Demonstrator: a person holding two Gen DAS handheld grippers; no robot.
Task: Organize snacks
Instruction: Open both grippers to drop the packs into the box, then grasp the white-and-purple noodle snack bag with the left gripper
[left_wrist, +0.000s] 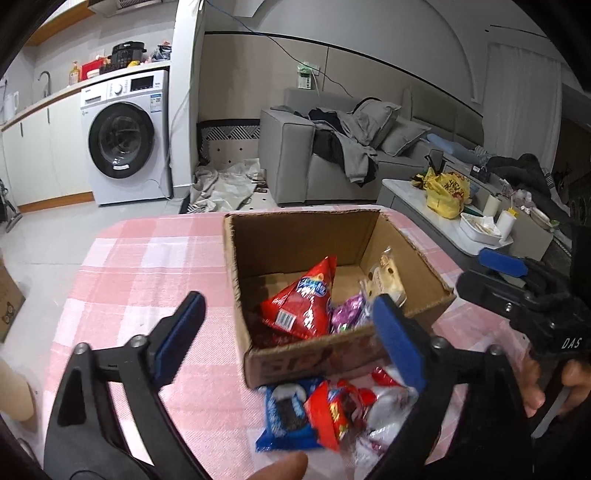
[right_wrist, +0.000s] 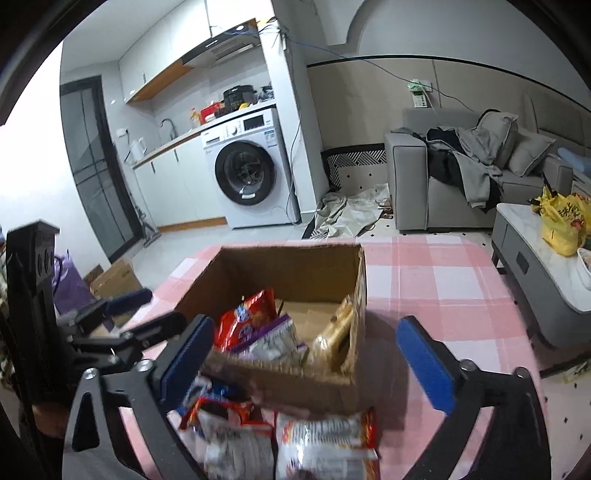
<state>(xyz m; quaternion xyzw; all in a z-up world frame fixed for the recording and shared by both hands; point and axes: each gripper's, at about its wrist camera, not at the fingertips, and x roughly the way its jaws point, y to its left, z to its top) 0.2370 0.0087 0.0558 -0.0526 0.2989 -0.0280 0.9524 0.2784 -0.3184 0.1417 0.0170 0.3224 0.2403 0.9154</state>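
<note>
Snacks lie in 2 places on the pink checked tablecloth (left_wrist: 155, 266): some inside the open cardboard box (left_wrist: 295, 236), the rest in a loose pile (left_wrist: 325, 413) against the box's near wall. In the left wrist view the box sits at 12 o'clock from the left gripper (left_wrist: 291, 339). Inside it, a red packet (left_wrist: 303, 302) leans upright at the near left, a purple packet (left_wrist: 349, 310) lies just beside it at 3 o'clock, and a pale packet (left_wrist: 386, 277) stands against the right wall.

The pile holds a blue cookie packet (left_wrist: 284, 417), a red wrapper (left_wrist: 328, 410) overlapping it, and white-and-red packets further toward 3 o'clock. In the right wrist view, 2 white packets with red trim (right_wrist: 325, 439) lie at 6 o'clock from the box (right_wrist: 288, 273).

The left gripper's jaws stand wide apart, with nothing between the blue pads; its right pad overlaps the box's near right corner in the picture, though contact cannot be told. The right gripper (right_wrist: 306, 365) is likewise spread wide and empty, its pads flanking the box's near wall in the picture. Both views are motion-blurred near the pile.

From the left wrist, the right gripper (left_wrist: 502, 273) appears at 3 o'clock, with a hand (left_wrist: 554, 387) on its handle. A fingertip (left_wrist: 284, 467) shows at 6 o'clock.
</note>
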